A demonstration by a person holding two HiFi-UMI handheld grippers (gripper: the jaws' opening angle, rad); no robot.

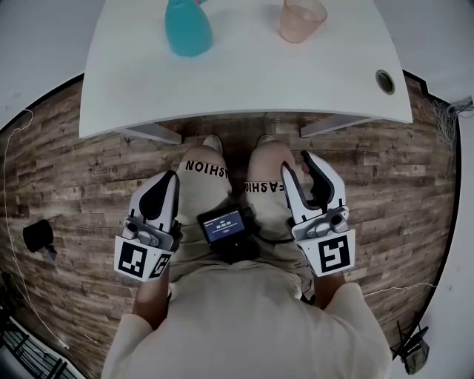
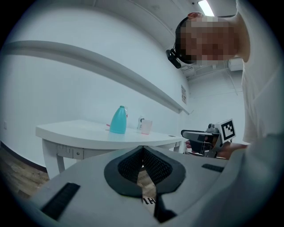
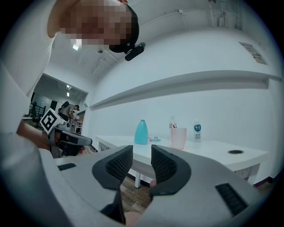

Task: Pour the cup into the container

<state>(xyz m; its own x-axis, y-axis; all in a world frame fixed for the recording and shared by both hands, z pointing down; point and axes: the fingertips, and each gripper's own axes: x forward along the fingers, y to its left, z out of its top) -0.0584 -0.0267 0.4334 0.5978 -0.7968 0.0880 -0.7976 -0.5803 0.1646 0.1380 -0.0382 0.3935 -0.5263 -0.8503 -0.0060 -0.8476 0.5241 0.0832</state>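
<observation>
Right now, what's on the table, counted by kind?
teal container: 1
pink cup: 1
small labelled bottles: 2
small pink item, too small to identify: 1
Total: 5

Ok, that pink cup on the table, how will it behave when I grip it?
The pink cup looks thin and translucent, so probably light and apt to flex under a hard squeeze. It is taller than wide and narrows toward its base, so a sideways nudge may tip it. Its wall looks smooth, perhaps slippery.
</observation>
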